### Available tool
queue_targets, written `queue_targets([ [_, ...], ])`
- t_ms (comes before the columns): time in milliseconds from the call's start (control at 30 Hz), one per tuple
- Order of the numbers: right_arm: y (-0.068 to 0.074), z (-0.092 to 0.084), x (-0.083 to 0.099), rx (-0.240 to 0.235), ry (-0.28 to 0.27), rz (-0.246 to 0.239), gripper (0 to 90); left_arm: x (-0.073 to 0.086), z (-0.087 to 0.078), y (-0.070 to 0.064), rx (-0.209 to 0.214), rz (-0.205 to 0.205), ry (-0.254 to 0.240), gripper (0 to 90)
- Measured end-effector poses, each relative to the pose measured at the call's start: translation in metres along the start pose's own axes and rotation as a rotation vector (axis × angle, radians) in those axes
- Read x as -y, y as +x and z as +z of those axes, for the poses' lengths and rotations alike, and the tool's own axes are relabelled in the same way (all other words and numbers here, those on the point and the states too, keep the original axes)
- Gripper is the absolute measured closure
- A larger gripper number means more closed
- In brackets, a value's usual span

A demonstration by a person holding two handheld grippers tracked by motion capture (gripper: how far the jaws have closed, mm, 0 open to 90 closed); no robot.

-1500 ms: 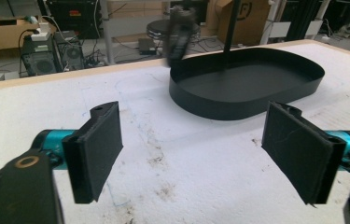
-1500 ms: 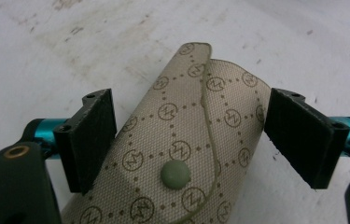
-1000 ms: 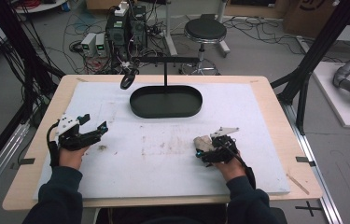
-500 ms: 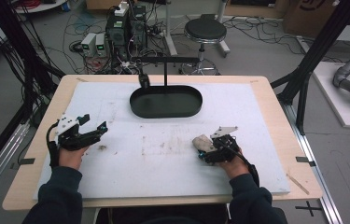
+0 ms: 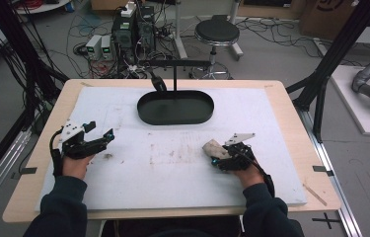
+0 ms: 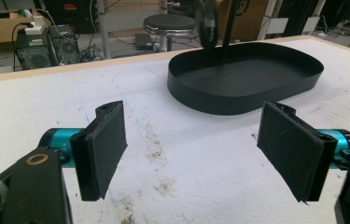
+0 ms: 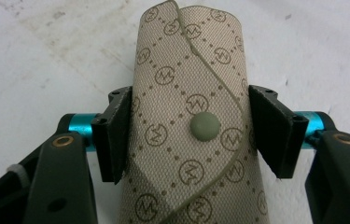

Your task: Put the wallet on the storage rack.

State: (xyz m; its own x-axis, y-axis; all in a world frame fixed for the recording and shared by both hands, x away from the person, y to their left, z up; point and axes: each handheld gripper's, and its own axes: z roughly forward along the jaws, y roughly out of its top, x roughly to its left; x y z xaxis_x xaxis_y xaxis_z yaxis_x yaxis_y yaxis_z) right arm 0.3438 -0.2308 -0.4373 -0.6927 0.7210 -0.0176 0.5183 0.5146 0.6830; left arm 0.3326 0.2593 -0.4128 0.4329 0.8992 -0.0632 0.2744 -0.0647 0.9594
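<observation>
While the right tool (image 7: 189, 135) squeezes it after just closing, the tan pouch (image 7: 191, 116) shows brown dots, round logos and one button; it seems to lie on the white counter (image 5: 172, 173). Left tool (image 6: 200, 154) gapes.

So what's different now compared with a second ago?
The right tool has just been closing its jaws, and they now press on the beige pouch lying on the white mat; a second ago they stood wide around it. The left tool stayed open and still, with nothing between its jaws. The black tray has not moved.
</observation>
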Motion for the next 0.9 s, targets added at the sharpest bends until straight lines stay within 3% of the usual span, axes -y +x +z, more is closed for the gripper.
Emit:
queue_targets([
  [233, -0.004, -0.006, -0.013, 0.033, -0.093, -0.050, 36.8, 0.001, 0.000, 0.001, 0.006, -0.003, 0.001, 23.6],
  [367, -0.012, -0.004, -0.029, 0.034, -0.109, -0.049, 36.8, 0.001, 0.001, 0.001, 0.013, 0.000, 0.003, 23.6],
  [533, -0.016, -0.001, -0.058, 0.033, -0.129, -0.081, 36.8, 0.001, 0.001, 0.001, 0.018, -0.001, 0.005, 23.3],
  [667, -0.022, 0.005, -0.080, 0.021, -0.151, -0.073, 36.8, 0.001, 0.001, 0.001, 0.016, -0.001, 0.000, 23.2],
  [900, -0.029, 0.018, -0.109, 0.051, -0.169, -0.083, 36.8, 0.001, 0.000, 0.001, 0.021, 0.002, 0.003, 23.2],
])
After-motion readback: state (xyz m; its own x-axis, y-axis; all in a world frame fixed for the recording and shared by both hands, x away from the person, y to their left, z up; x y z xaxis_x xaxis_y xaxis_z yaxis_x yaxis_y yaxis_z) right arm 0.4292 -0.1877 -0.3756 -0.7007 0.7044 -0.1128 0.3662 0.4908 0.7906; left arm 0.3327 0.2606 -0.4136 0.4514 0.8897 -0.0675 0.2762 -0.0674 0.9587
